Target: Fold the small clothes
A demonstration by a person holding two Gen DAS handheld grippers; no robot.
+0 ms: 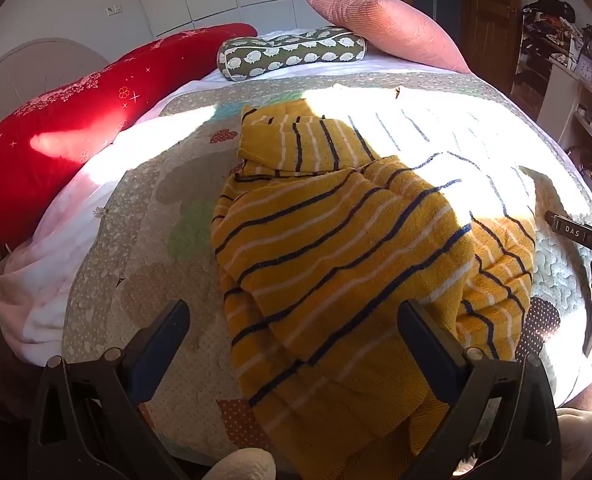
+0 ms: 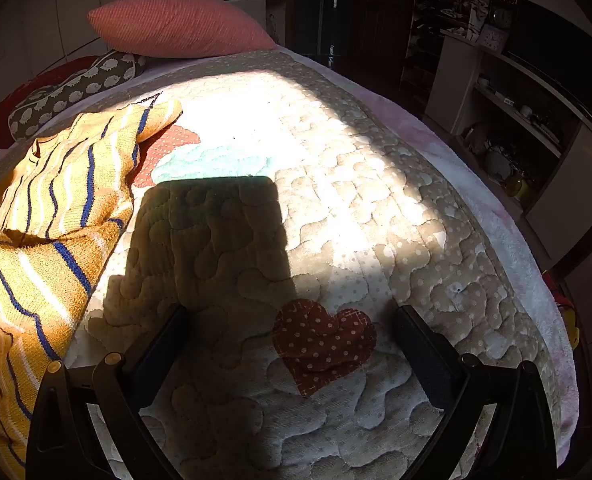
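Lying rumpled on quilt (image 1: 144, 240): yellow striped sweater (image 1: 335, 248), partly sunlit. Hovering over its near edge, fingers spread, gripping nothing: left gripper (image 1: 294, 336). Hovering beside it over bare quilt, likewise spread and unloaded: right gripper (image 2: 292, 344).

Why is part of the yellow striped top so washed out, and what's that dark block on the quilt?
Left wrist view: hard sunlight overexposes the far side of the yellow striped top. Right wrist view: a boxy shadow falls on the quilt, and fisheye distortion makes the bed bulge.
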